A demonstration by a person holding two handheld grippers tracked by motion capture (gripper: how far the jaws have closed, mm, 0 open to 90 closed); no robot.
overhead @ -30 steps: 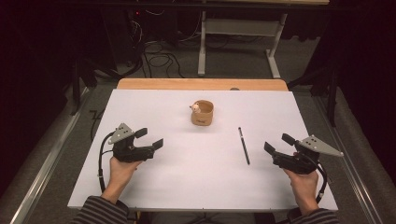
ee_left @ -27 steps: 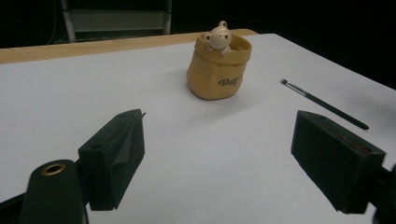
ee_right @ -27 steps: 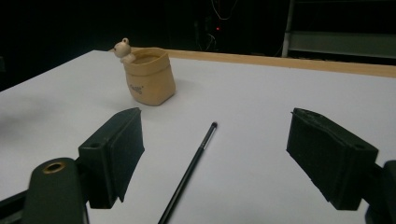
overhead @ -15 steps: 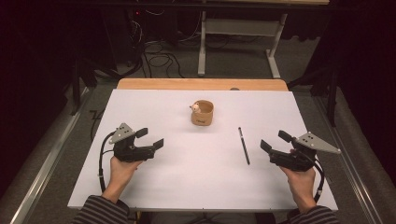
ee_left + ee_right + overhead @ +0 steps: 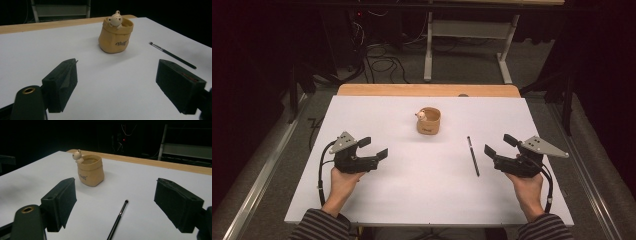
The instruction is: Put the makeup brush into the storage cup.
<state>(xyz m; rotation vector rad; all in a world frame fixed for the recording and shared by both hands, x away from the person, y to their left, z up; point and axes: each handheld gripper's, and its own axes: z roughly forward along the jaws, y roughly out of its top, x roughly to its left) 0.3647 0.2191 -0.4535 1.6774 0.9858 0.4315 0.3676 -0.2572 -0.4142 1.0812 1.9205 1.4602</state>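
A tan sack-shaped pot (image 5: 428,121) with a small bear figure on its rim stands upright near the middle of the white table (image 5: 377,200); it shows too in the left gripper view as the pot (image 5: 115,37) and in the right gripper view as the pot (image 5: 90,172). A thin black brush (image 5: 473,155) lies flat to the right of it, also the brush (image 5: 172,55) and the brush (image 5: 117,219). My left gripper (image 5: 373,148) hovers at the table's left, open and empty. My right gripper (image 5: 500,145) is at the right, just beside the brush, open and empty.
A wooden strip (image 5: 427,90) runs along the table's far edge. Beyond it are metal desk legs (image 5: 428,45) and loose cables (image 5: 382,62) on a dark floor. Rails (image 5: 257,175) run along both sides of the table.
My right gripper has shifted slightly left, toward the brush. The left gripper has barely moved. Pot and brush stay put.
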